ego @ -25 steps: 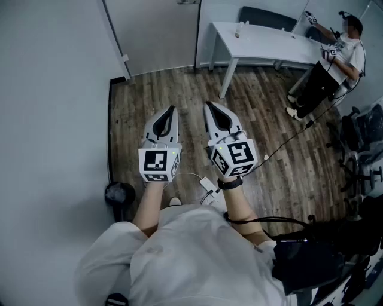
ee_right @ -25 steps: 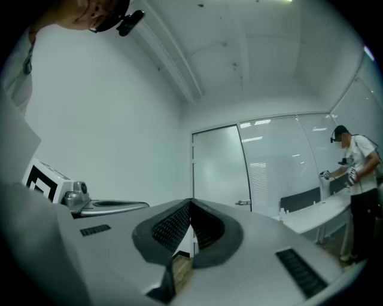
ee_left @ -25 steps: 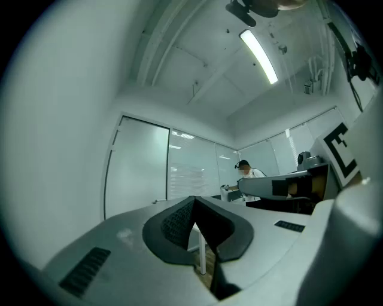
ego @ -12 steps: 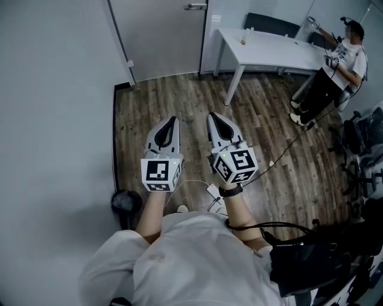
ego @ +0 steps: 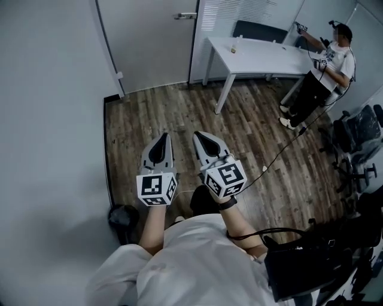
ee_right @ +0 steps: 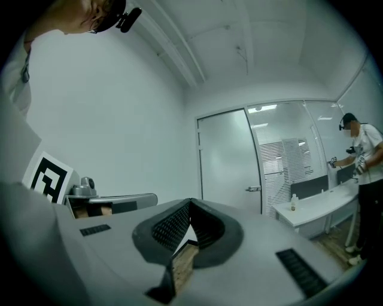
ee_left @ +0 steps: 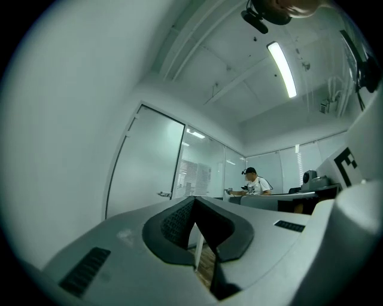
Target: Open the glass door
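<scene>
A person (ego: 326,66) stands beside the white desk (ego: 263,57).

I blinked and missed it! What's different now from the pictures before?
The left gripper and the right gripper both slid lower in the head view, nearer the person's body. The handle of the glass door now sits further into the picture at the top. Nothing was grabbed or dropped. Same as before: both jaws shut and empty, side by side, door closed.

Dim, cool cast; ceiling strip light (ee_left: 281,67) glares; fisheye-warped edges.
</scene>
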